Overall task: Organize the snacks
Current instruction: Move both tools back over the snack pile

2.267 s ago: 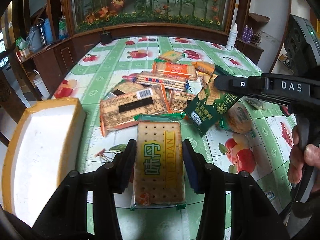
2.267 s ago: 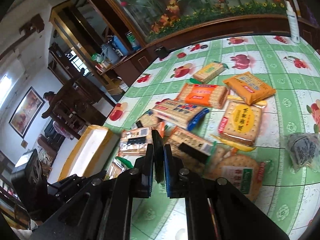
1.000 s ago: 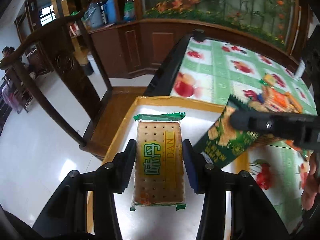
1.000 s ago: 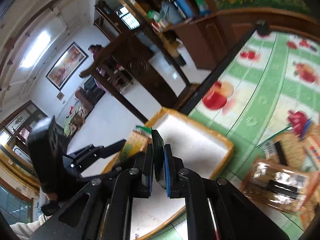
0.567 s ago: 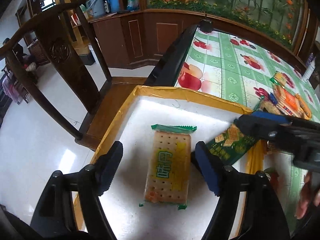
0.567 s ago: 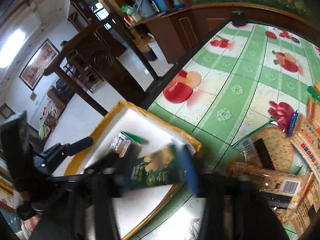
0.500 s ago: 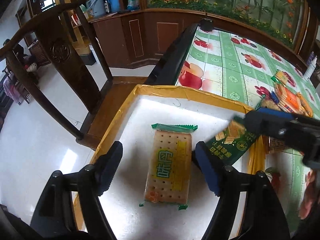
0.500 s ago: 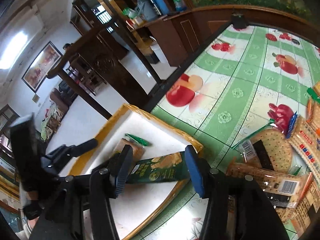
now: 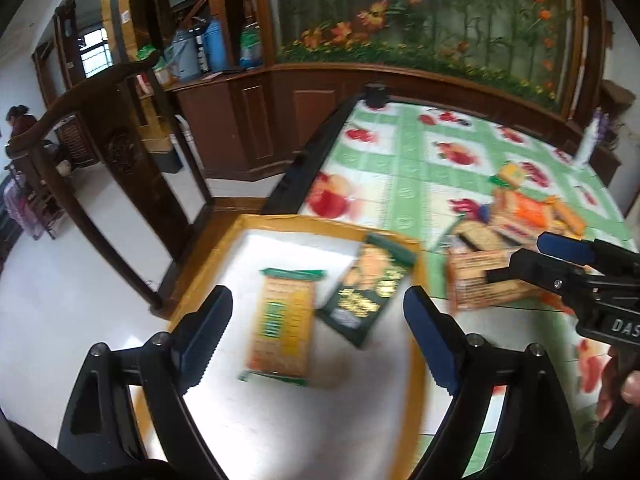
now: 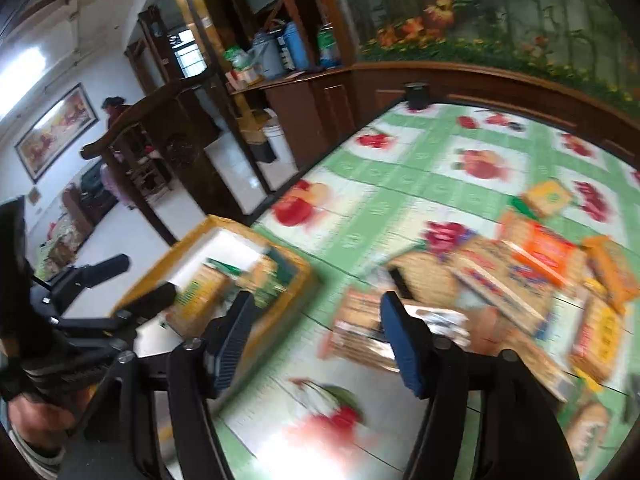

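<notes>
The left gripper (image 9: 318, 328) hangs over the yellow-rimmed white box (image 9: 276, 222), its jaws spread wide and holding nothing; the yellow biscuit pack (image 9: 282, 322) lies flat on the box floor between and just ahead of the two blue-padded fingers (image 9: 204, 332), touching neither; the dark green snack pack (image 9: 366, 286) lies beside it to the right, tilted, its near corner close to the biscuit pack, its far end against the box rim; both are inside the box.

The right gripper (image 10: 318, 340) is likewise wide open and empty; it points at the green fruit-print tablecloth (image 10: 400, 184), the box (image 10: 304, 276) lying to the left of its left finger with the two packs in it, blurred; ahead of its right finger lies a biscuit pack with a barcode (image 10: 360, 332), just past the fingertip, whether touching I cannot tell; the heap of remaining snacks (image 10: 532, 268) spreads to the right on the table, well apart from the box; a carved wooden chair (image 9: 100, 152) stands left of the box.
</notes>
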`<action>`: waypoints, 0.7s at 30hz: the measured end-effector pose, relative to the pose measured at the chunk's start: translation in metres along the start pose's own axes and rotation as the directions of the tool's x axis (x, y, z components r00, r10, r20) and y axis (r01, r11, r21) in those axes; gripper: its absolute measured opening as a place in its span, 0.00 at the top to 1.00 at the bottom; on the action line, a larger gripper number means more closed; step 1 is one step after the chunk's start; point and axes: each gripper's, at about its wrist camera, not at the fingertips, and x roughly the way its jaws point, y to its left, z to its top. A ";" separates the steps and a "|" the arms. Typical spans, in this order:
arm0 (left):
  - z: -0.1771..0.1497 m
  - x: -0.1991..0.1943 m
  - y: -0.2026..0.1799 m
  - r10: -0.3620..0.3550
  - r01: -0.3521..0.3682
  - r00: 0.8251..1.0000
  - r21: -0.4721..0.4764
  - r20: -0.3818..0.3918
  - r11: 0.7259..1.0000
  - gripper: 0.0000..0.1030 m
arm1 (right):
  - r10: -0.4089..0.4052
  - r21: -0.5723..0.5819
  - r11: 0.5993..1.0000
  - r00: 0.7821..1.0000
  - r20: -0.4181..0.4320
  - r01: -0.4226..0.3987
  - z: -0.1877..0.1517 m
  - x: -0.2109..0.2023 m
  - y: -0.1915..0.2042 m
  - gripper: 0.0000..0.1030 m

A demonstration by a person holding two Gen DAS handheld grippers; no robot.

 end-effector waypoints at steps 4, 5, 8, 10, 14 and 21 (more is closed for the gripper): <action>-0.001 -0.002 -0.029 -0.041 0.042 0.999 0.036 -0.011 0.998 0.13 | -0.052 0.051 0.997 0.999 0.016 0.051 -0.013 -0.025 -0.032 0.31; -0.002 -0.001 -0.037 -0.058 0.059 0.998 0.040 -0.020 0.997 0.13 | -0.059 0.063 0.996 0.998 0.017 0.058 -0.016 -0.030 -0.037 0.31; -0.004 0.001 -0.058 -0.098 0.100 0.995 0.051 -0.036 0.994 0.13 | -0.093 0.090 0.992 0.996 0.017 0.091 -0.028 -0.042 -0.056 0.28; -0.005 0.005 -0.076 -0.106 0.110 0.993 0.076 -0.053 0.991 0.13 | -0.106 0.102 0.989 0.994 0.013 0.104 -0.034 -0.045 -0.067 0.28; -0.010 0.004 -0.092 -0.114 0.120 0.992 0.111 -0.059 0.987 0.13 | -0.066 0.139 0.988 0.998 0.021 0.063 -0.033 -0.042 -0.081 0.28; -0.018 0.004 -0.087 -0.105 0.113 0.992 0.116 -0.071 0.987 0.13 | 0.125 0.191 0.974 0.992 0.002 -0.123 0.006 0.011 -0.080 0.28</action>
